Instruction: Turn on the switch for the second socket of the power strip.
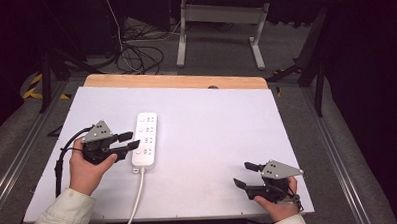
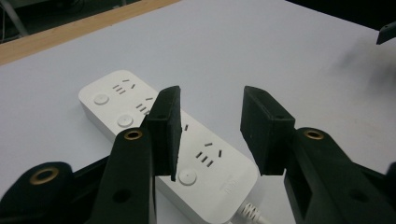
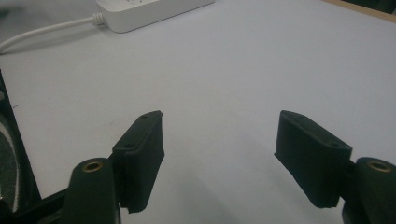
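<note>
Reaching over the white power strip (image 1: 145, 139), the left gripper (image 1: 128, 140) held its jaws part-open and empty, straddling the strip's near end above the sockets. The strip lay lengthwise left of centre on the white table (image 1: 212, 141), its cord (image 1: 135, 199) running off the near edge. The right gripper (image 1: 244, 174) rested wide open, empty, well apart. A closure across the smooth casing risked slipping or skewing the strip; the trailing cord was likely to drag and resist any lift.
</note>
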The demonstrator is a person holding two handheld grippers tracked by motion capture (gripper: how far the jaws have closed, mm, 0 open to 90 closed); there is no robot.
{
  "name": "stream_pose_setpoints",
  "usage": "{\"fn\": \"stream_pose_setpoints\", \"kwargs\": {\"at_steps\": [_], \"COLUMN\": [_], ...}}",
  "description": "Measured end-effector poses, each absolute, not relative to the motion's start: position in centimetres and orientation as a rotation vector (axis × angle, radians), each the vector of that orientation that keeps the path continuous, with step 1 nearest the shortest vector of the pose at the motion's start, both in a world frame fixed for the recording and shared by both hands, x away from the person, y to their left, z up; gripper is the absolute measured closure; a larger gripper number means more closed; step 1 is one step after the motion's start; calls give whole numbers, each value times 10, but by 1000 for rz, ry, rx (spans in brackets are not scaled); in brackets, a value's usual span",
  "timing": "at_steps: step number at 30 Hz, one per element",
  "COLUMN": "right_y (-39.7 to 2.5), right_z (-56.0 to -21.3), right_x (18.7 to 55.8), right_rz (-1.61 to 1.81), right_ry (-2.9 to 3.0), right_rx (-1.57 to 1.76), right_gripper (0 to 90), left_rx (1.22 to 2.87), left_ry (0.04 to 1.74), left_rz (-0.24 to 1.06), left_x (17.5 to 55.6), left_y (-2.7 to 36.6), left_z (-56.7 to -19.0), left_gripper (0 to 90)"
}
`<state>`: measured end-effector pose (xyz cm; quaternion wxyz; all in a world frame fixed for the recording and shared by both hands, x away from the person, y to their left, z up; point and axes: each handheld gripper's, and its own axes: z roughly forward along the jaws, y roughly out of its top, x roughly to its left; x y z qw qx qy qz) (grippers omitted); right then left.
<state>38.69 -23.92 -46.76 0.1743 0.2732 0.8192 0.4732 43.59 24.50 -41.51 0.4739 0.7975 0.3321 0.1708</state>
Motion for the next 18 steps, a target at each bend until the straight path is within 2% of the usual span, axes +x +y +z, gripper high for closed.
{"fn": "stream_pose_setpoints", "kwargs": {"at_steps": [13, 18], "right_y": [-239, -239], "right_z": [-468, -468], "right_x": [387, 387], "right_rz": [1339, 1340], "right_ry": [2329, 2332], "right_rx": [769, 769], "right_gripper": [331, 335], "left_rx": [1937, 1945], "left_ry": [840, 837], "left_rz": [403, 432], "left_x": [451, 452], "left_y": [239, 240], "left_z": [-423, -424], "left_gripper": [633, 843]}}
